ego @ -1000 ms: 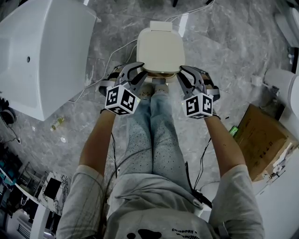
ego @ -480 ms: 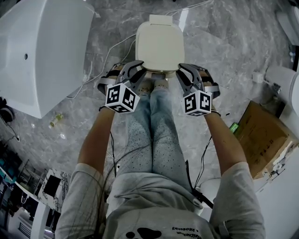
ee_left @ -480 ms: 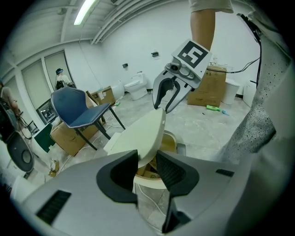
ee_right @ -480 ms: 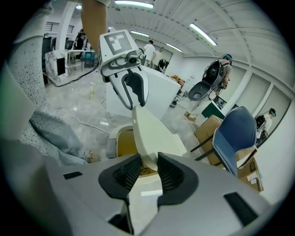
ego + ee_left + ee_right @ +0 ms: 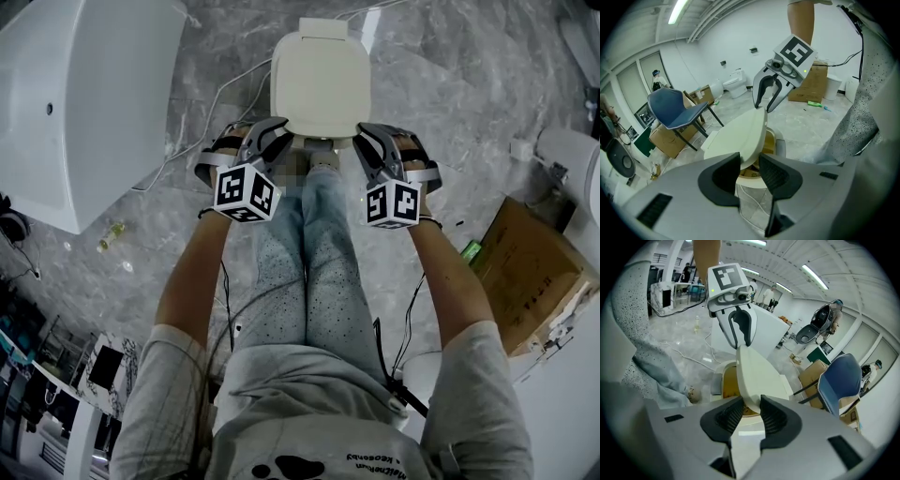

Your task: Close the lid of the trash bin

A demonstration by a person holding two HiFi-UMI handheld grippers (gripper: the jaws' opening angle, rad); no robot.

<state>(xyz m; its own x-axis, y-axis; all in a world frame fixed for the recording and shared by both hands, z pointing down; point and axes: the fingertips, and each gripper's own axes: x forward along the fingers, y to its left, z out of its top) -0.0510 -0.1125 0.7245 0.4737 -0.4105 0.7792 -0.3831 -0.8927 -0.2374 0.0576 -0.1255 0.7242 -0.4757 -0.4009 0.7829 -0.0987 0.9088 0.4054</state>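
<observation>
A trash bin [image 5: 751,199] with a cream lid [image 5: 319,80] stands on the floor in front of the person's feet. The lid is tilted up, and a gap shows the brownish inside [image 5: 729,383]. My left gripper [image 5: 272,133] is shut on the lid's near left corner. In the left gripper view the lid's edge [image 5: 740,140] sits between the pads of the left gripper [image 5: 749,168]. My right gripper [image 5: 371,136] holds the near right corner. In the right gripper view the lid [image 5: 757,376] runs down between the pads of the right gripper [image 5: 751,411].
A large white tub-like unit [image 5: 75,103] stands at the left and a cardboard box [image 5: 520,272] at the right. A white cable [image 5: 202,131] lies on the marble floor. A blue chair [image 5: 675,108] stands behind the bin. The person's legs [image 5: 300,262] reach up to the bin's foot.
Both grippers have sunk together with the lid between their jaws. The lid lies lower over the bin, and the gap under its near edge is narrower.
</observation>
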